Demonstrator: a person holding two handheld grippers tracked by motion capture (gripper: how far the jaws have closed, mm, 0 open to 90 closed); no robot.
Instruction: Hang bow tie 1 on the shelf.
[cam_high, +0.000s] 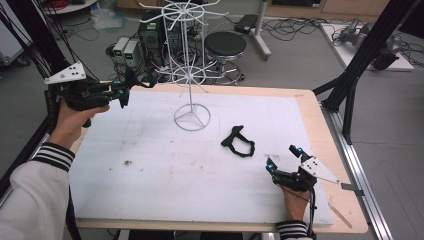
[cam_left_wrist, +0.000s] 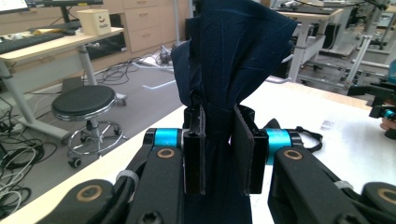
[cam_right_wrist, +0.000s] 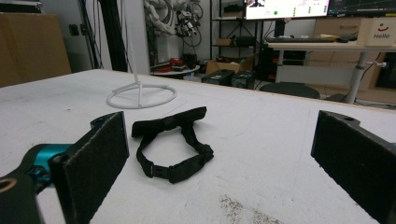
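My left gripper (cam_high: 122, 90) is raised over the table's far left corner and is shut on a dark navy bow tie (cam_high: 141, 80). In the left gripper view the navy cloth (cam_left_wrist: 233, 56) fans out above the clamped jaws of the left gripper (cam_left_wrist: 219, 154). A white wire display rack (cam_high: 191, 65) stands just right of it, at the table's back. A black bow tie with a strap (cam_high: 239, 141) lies flat on the white table top. My right gripper (cam_high: 282, 156) rests low near the front right, open, pointing at that black bow tie (cam_right_wrist: 173, 140) from a short distance, with nothing between its jaws (cam_right_wrist: 224, 158).
The rack's round base (cam_right_wrist: 140, 95) sits on the white board (cam_high: 150, 165) that covers the wooden table. A black stool (cam_high: 226, 45) and tangled cables stand on the floor behind the table. A black frame post (cam_high: 350, 85) rises at the right edge.
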